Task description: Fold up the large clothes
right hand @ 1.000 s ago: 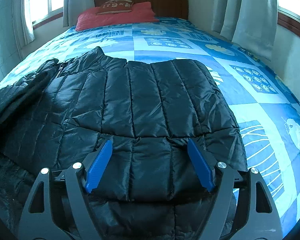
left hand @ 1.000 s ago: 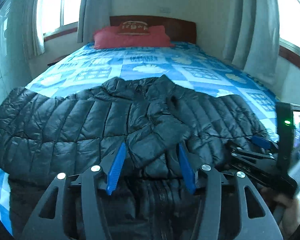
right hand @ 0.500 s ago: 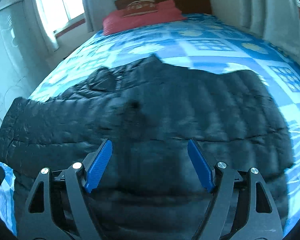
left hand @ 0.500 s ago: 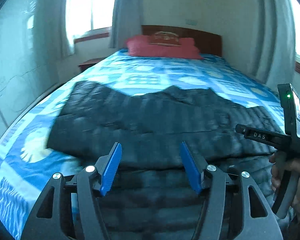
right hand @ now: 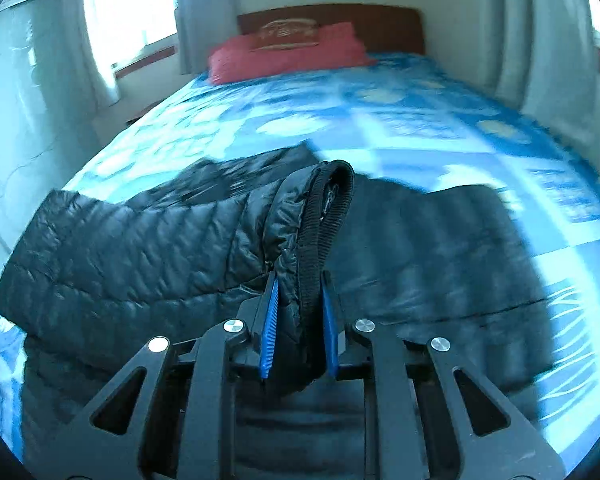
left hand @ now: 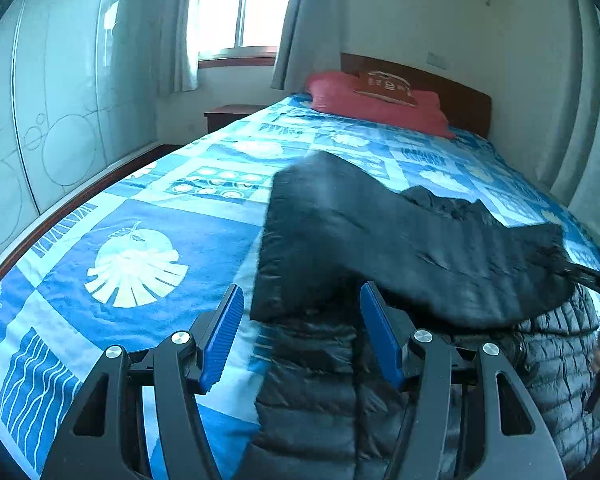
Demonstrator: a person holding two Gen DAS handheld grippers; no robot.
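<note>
a black puffer jacket (right hand: pixel 140 248) is spread on the blue patterned bed (left hand: pixel 140 216). its ribbed cuff (right hand: pixel 324 216) is pinched between the closing pads of the right gripper (right hand: pixel 299 320). the left gripper (left hand: pixel 302 334) is held released above the jacket's edge, nothing gripped.

At the lower centre of the frame the right gripper (right hand: pixel 299 316) is closing, its 2 blue fingers (right hand: pixel 269 320) pinching a ribbed black edge of the quilted jacket (right hand: pixel 132 256). The jacket sprawls across the blue patterned bed (right hand: pixel 380 120); a red pillow (right hand: pixel 284 56) lies against the headboard at upper centre.
</note>
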